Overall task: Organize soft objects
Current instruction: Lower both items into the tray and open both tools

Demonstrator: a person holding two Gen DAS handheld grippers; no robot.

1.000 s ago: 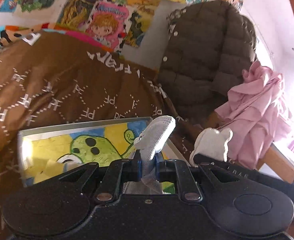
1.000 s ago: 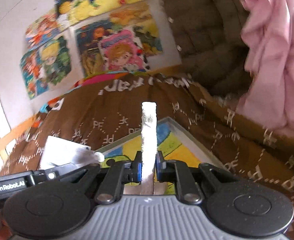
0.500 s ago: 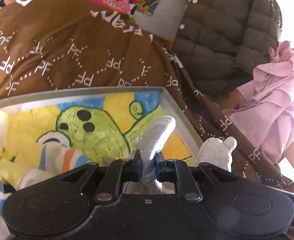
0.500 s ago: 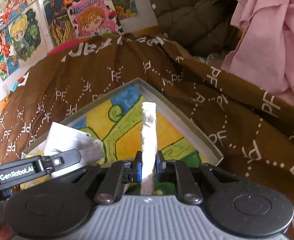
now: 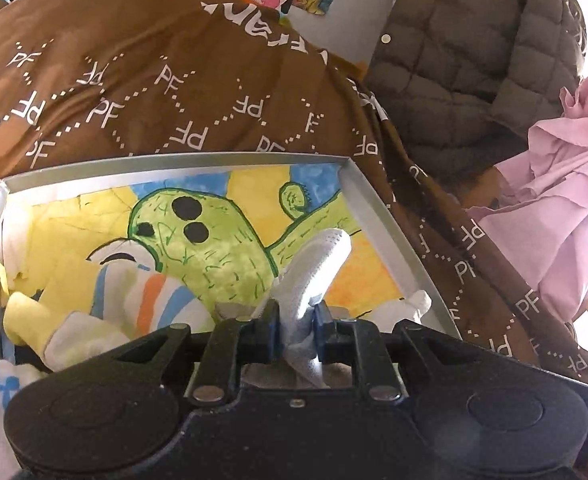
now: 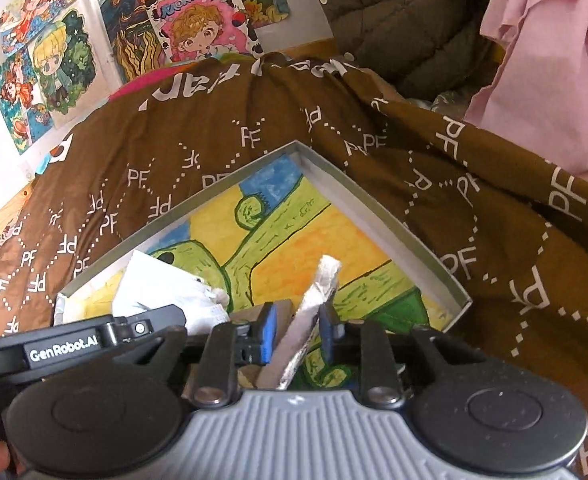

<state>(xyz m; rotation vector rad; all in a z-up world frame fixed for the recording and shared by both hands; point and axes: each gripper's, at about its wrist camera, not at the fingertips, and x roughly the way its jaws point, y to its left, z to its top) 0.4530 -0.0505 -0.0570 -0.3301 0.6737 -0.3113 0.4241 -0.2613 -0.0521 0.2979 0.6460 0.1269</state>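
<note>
The left gripper (image 5: 297,322) has its fingers pinching a white sock (image 5: 317,261) that juts forward over the shallow box (image 5: 382,224). The right gripper (image 6: 297,334) has its fingers spread, the sock (image 6: 314,312) loose between them.

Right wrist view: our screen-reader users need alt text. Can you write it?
The right gripper, fingers parted, has a white sock leaning loosely between them over a shallow box lined with a cactus drawing, resting on a brown blanket.
</note>
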